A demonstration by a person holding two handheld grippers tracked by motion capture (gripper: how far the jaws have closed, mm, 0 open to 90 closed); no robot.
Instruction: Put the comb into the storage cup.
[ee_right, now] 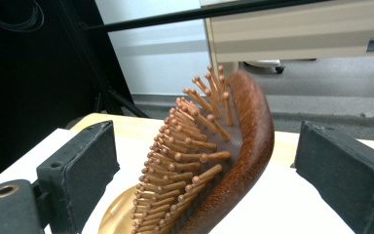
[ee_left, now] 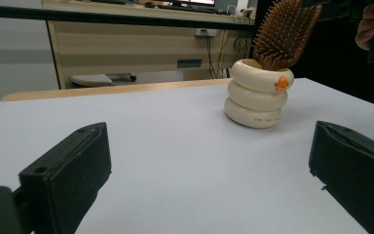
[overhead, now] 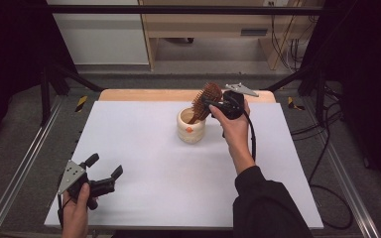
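Observation:
A wooden paddle hairbrush (overhead: 206,99) stands head-up in a cream ringed cup (overhead: 191,130) with an orange mark, at the table's middle back. My right gripper (overhead: 209,105) is open, one jaw on each side of the brush head. In the right gripper view the brush (ee_right: 224,156) leans between the wide-apart jaws with a gap on each side, above the cup's rim (ee_right: 108,214). My left gripper (overhead: 105,165) rests open and holds nothing at the table's near left. The left gripper view has the cup (ee_left: 258,100) and brush (ee_left: 285,31) far ahead.
The table is covered by a white sheet (overhead: 144,168) with a wooden edge (overhead: 144,94) at the back. Metal rails (overhead: 25,163) run along both sides. Cables (overhead: 327,148) trail on the floor at the right.

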